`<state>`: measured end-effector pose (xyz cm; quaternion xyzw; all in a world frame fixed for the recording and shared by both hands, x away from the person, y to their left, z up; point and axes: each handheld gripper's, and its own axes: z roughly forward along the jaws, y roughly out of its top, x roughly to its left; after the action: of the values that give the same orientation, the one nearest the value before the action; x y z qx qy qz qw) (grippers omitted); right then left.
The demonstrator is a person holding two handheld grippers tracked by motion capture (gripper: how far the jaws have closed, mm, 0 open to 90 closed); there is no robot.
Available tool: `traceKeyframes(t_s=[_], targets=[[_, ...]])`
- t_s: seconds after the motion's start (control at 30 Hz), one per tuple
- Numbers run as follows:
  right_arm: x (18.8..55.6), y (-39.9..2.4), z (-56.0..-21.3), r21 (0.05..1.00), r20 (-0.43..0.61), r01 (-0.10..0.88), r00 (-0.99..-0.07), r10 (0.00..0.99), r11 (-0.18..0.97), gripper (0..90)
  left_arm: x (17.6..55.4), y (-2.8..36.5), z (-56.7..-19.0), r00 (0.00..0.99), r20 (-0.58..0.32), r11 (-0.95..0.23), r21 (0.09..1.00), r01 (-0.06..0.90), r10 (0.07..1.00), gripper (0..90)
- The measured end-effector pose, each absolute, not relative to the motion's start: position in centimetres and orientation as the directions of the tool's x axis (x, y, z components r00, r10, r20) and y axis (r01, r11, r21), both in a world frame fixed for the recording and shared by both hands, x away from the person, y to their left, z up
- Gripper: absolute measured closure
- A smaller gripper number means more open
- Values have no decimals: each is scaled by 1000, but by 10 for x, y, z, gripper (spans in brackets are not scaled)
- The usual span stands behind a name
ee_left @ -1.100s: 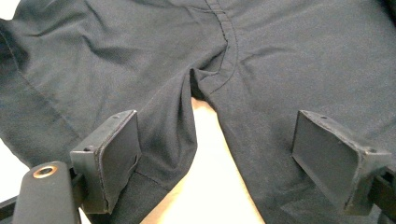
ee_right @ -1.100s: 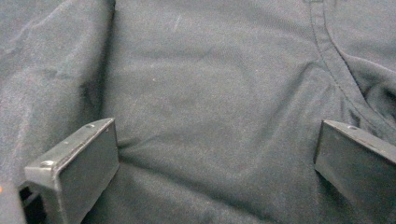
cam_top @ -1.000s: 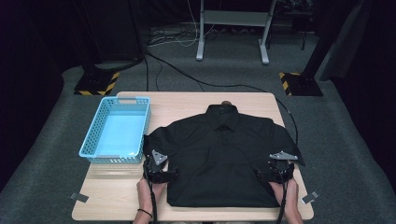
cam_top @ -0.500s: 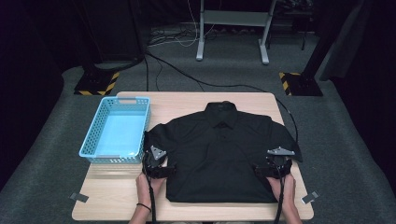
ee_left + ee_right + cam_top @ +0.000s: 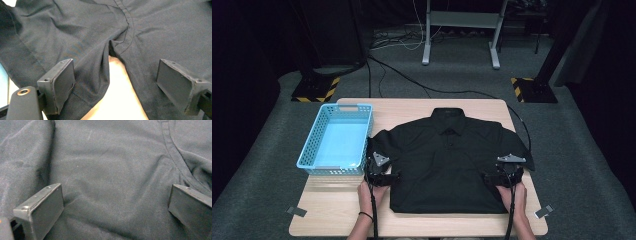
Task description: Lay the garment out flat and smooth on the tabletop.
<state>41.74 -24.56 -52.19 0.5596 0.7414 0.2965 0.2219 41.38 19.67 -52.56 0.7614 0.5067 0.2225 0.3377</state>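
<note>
Black short-sleeved shirt (image 5: 447, 165) lies flat, front up, collar pointing away from the person, on a light wooden table (image 5: 332, 215). It covers the centre and right part of the tabletop; hem is toward the near edge. Buttoned placket runs down the middle from the collar.

Left gripper (image 5: 384, 178) sits at the shirt's left side, approx. where the sleeve meets the body. Left gripper view: jaws stand wide apart, nothing pinched. Left jaw rests over the sleeve cloth, right jaw over the body panel; the underarm seam and a wedge of bare tabletop lie between them. Pads not pressing on fabric as far as can be seen.

Right gripper (image 5: 497, 178) sits at the shirt's right side, level w/ the left one, just inside the right sleeve. Right gripper view: jaws also spread wide, dark cloth across the whole gap, a stitched seam running past the right jaw. No fold gathered between the pads; no grip evident.

Both hands (image 5: 371, 192) enter from the near edge, one per gripper, cables trailing back toward the person.

Light-blue perforated plastic basket (image 5: 314, 150) stands on the table's left part, just beside the left sleeve; its near right corner is close to the left gripper. Whether sleeve and basket touch: cannot tell.
</note>
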Motion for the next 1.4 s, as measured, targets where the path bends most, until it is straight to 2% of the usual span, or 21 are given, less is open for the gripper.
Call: traceKeyframes(t_s=[0.57,1.4], targets=[[431,-245,-522,687,3,702,-261,965,188,0,431,199,-525,368,-2,-245,740,626,930,149],[459,-240,-521,687,2,706,-239,971,173,0,459,199,-525,287,-9,-186,740,646,958,149]])
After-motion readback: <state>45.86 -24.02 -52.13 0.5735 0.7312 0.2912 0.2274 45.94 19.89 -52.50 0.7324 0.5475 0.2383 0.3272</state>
